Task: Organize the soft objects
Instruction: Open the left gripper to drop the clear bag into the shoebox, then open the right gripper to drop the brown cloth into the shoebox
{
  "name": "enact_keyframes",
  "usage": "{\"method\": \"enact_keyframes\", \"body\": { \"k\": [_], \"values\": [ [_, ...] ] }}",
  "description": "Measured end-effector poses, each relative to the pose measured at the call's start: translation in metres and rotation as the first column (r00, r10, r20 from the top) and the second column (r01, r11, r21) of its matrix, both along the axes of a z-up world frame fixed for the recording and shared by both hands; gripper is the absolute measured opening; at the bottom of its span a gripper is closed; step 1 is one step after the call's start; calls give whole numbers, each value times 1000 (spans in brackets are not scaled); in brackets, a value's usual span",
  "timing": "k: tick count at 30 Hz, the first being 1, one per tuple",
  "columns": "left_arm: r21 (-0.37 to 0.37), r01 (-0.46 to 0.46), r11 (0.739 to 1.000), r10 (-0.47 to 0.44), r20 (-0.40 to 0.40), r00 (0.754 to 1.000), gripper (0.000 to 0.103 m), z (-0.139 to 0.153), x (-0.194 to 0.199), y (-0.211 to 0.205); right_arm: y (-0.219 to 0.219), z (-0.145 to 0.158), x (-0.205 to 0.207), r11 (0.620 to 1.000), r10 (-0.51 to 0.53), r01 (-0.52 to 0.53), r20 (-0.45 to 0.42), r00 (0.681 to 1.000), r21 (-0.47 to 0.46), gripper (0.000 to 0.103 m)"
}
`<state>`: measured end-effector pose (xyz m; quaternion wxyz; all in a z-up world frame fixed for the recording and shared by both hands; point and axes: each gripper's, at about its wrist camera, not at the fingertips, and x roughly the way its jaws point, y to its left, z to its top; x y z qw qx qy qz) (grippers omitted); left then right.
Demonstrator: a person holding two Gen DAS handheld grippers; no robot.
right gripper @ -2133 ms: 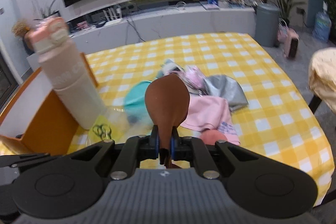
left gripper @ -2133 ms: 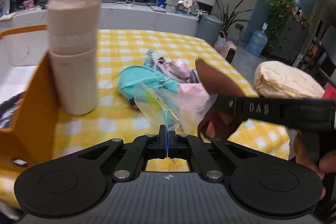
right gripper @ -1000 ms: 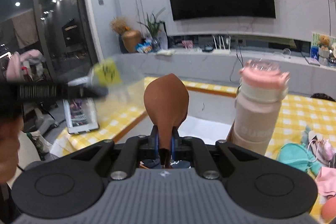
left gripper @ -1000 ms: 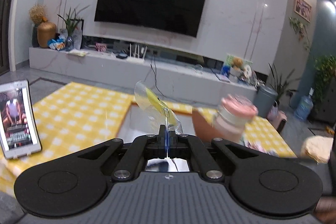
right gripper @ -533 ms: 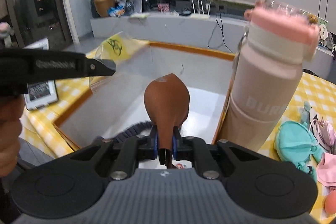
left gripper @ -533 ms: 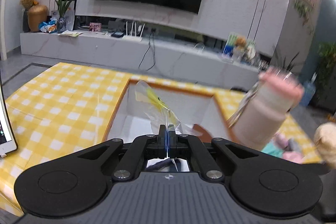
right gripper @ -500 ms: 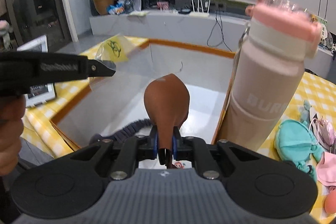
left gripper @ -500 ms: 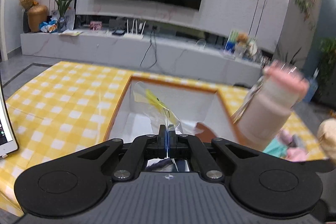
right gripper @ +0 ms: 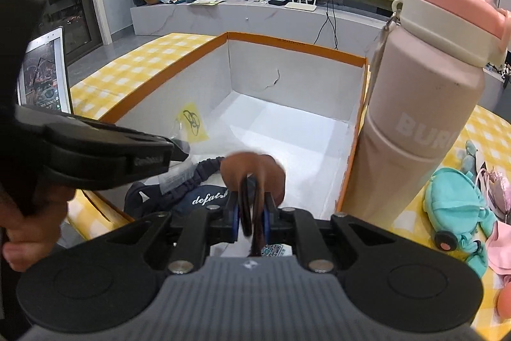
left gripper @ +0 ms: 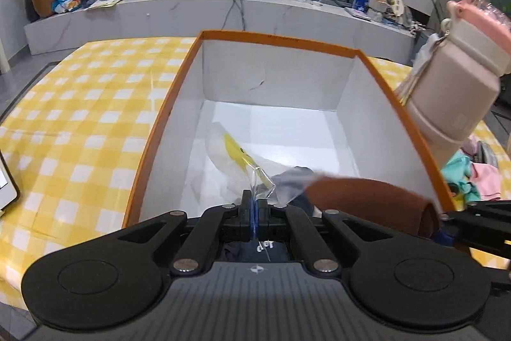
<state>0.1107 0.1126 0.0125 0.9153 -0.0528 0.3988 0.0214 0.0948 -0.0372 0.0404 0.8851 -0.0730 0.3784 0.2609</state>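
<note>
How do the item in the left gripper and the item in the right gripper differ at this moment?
The clear plastic bag in the left gripper is see-through, with a yellow label; the brown pouch in the right gripper is opaque. The bag is thin and crinkled, the pouch thicker. Both are pinched over the orange-rimmed box.

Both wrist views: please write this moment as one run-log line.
left tool: shut on clear plastic bag | right tool: shut on brown pouch | both over orange-rimmed box

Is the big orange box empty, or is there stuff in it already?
Not empty. The orange box already has dark blue clothing lying at its near end; the rest of its white floor is bare.
</note>
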Motion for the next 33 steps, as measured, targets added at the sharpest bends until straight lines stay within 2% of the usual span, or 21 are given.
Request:
{"method": "enact_keyframes", "body": {
  "k": [4, 5, 6, 7, 9, 10, 11, 12, 14, 16, 19, 22, 26, 29, 32, 33],
  "values": [
    [-17, -49, 999, 49, -2, 999, 6, -2, 0, 2, -2, 2, 0, 1000, -8, 8, -7, 1000, 4, 12],
    [-20, -72, 997, 72, 2, 997, 17, -2, -1, 2, -3, 2, 0, 1000, -13, 13, -9, 1000, 2, 12],
    [-23, -91, 996, 92, 13, 996, 37, -2, 0, 3, -1, 2, 1, 1000, -16, 16, -8, 1000, -2, 11],
    [-34, -102, 994, 103, 30, 994, 40, -2, -1, 3, 0, 2, 1, 1000, -19, 19, -2, 1000, -13, 11],
    [-72, -79, 994, 84, 69, 994, 65, 1, -2, 2, 1, 2, 1, 999, -20, 20, 9, 1000, -30, 11],
    [-89, -66, 994, 74, 91, 993, 70, 4, -4, 1, 2, 1, 1, 999, -16, 16, 12, 1000, -32, 11],
    [-99, -53, 994, 64, 113, 992, 80, 6, -6, -1, 1, 1, 0, 999, -15, 15, 9, 1000, -31, 11],
    [-96, -46, 994, 59, 137, 989, 87, 9, -8, -4, 1, 1, 0, 999, -14, 15, 12, 1000, -32, 11],
    [-67, -20, 998, 34, 211, 977, 88, 13, -15, -10, 0, 1, -1, 999, -17, 18, 19, 1000, -41, 10],
    [-65, 39, 997, -19, 286, 958, 94, 18, -22, -12, -1, 1, -2, 999, -22, 23, 22, 1000, -43, 10],
    [-165, 73, 984, -22, 294, 955, 96, 23, -25, -6, -1, 2, -2, 999, -34, 35, 28, 999, -41, 10],
    [-267, 47, 963, 23, 255, 967, 96, 26, -22, 4, 0, 6, -4, 998, -40, 42, 43, 998, -37, 11],
    [-295, 2, 956, 51, 174, 983, 96, 22, -16, 14, 3, 6, -5, 997, -57, 59, 54, 997, -44, 11],
    [-341, -9, 940, 42, 89, 995, 96, 15, -11, 20, 6, 5, -5, 994, -84, 87, 49, 995, -60, 12],
    [-329, 9, 944, 12, 61, 998, 96, 13, -8, 20, 11, 4, -7, 993, -91, 94, 48, 995, -69, 28],
    [-328, 15, 944, 7, 66, 998, 96, 13, -8, 20, 13, 4, -7, 992, -99, 103, 53, 994, -69, 28]
  ]
}}
